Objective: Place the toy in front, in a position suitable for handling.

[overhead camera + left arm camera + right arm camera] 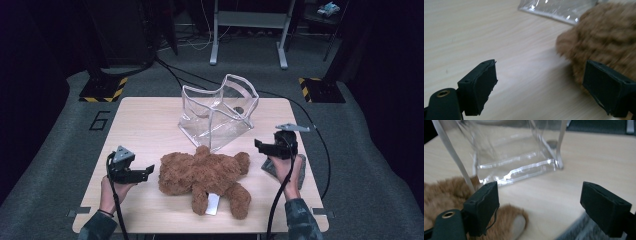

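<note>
A brown bear (204, 175) of shaggy plush lies on a pale, smooth, matt wood table (145, 120). Beside it stands a glossy clear plastic bag (217, 117). Gripper pads (484, 86) are matt black rubber.

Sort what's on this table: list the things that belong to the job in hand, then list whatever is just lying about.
In the job:
- brown teddy bear, lying between both grippers
- clear plastic bag, standing open behind the bear
- left gripper, jaws open beside the bear
- right gripper, jaws open near the bag

Lying about:
- grey plush thing under the right hand
- table
</note>
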